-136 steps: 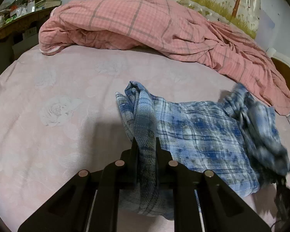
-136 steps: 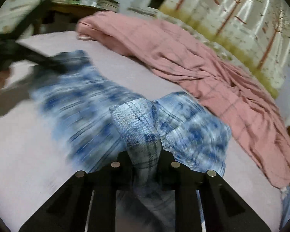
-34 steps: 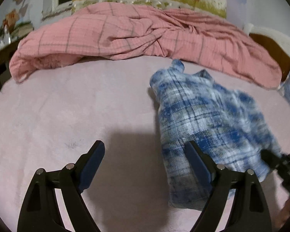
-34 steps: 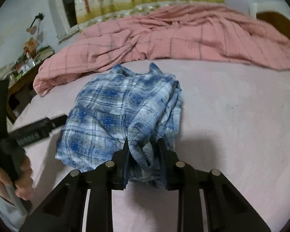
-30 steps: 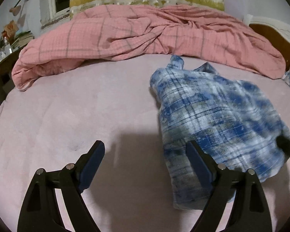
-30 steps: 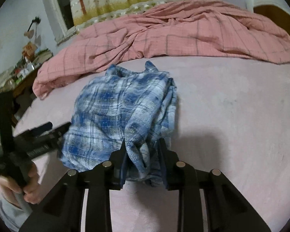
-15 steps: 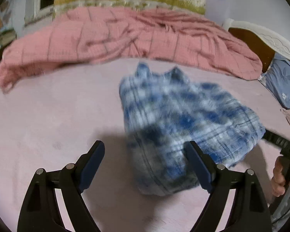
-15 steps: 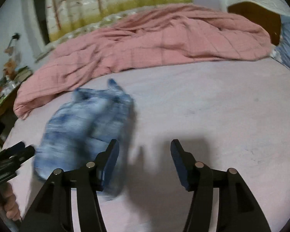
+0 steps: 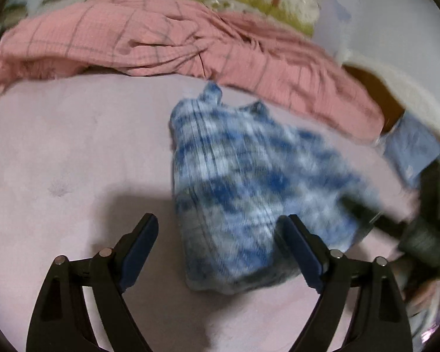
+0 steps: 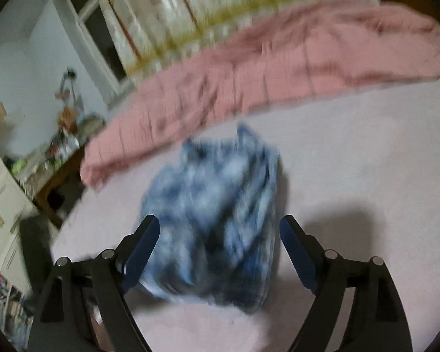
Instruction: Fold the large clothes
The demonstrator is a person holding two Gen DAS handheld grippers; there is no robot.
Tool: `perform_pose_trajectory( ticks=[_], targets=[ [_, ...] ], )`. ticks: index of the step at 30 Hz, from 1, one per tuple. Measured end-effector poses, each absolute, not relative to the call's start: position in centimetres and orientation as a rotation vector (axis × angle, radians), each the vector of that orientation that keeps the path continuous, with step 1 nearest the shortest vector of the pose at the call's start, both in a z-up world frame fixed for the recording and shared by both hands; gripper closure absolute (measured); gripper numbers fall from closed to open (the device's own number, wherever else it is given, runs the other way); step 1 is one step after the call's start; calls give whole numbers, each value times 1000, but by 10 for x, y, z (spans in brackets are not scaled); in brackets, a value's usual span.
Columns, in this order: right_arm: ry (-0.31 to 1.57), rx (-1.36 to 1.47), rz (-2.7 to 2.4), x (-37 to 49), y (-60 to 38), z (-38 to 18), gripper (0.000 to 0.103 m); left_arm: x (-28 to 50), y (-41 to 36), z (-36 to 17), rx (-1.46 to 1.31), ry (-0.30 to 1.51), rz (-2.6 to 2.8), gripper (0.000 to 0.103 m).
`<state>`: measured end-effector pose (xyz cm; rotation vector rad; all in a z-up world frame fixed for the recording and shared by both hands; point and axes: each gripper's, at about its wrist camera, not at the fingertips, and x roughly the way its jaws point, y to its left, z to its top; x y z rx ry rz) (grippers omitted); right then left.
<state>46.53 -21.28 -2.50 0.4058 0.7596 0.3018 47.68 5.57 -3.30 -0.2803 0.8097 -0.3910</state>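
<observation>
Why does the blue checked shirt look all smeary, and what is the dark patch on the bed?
In the left wrist view the blue plaid shirt is smeared by motion blur, most on its right side; the dark patch on the pale pink bed sheet is a shadow, probably the gripper's. In the right wrist view the shirt and pink checked blanket blur too, and the fisheye lens bends everything.

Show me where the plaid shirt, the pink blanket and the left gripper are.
shirt [image 9: 249,182], left wrist view, middle of the folded blue plaid cloth.
blanket [image 9: 149,35], left wrist view, bunched top of the pink heap.
left gripper [image 9: 220,249], left wrist view, midway between its open fingertips.
</observation>
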Motion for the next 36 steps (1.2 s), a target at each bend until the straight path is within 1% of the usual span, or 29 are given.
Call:
perform_pose_trajectory(
  ticks=[2,5,6,7,8,9,10,11,13,14,16,18,22,26,30,33,36],
  targets=[
    [824,479,332,475,-216,-44,17,487,63,-41,-382,839,-443,13],
    [910,633,406,489,-228,-71,18,507,69,-72,-564,955,-533,13],
    [913,666,422,490,-232,-75,18,511,70,-78,-600,969,-551,12],
    [906,674,434,490,-233,-75,20,512,69,-78,-595,956,-563,14],
    [902,675,446,490,-231,-76,26,512,66,-75,-583,944,-578,19],
    [899,676,450,490,-230,-77,29,511,63,-74,-576,938,-598,29],
    [889,677,443,489,-229,-78,38,510,61,-74,-561,930,-588,37],
    [869,676,438,489,-228,-79,46,508,59,-72,-536,920,-576,42],
    [831,635,435,486,-223,-74,52,504,52,-62,-471,884,-554,56],
    [810,589,427,482,-219,-67,56,499,46,-52,-422,846,-541,58],
    [762,499,412,474,-211,-53,60,489,36,-38,-353,781,-532,62],
    [711,438,389,463,-209,-35,61,484,29,-22,-337,747,-549,63],
    [626,431,375,441,-236,5,61,474,-2,19,-299,660,-614,63],
    [512,384,308,409,-285,57,61,464,-65,67,-258,585,-719,63],
    [411,348,216,377,-353,99,61,459,-149,103,-206,503,-849,63],
    [357,346,137,358,-411,121,61,461,-207,118,-186,442,-928,63],
    [316,314,47,349,-458,131,61,471,-264,115,-199,435,-983,62]
  ],
)
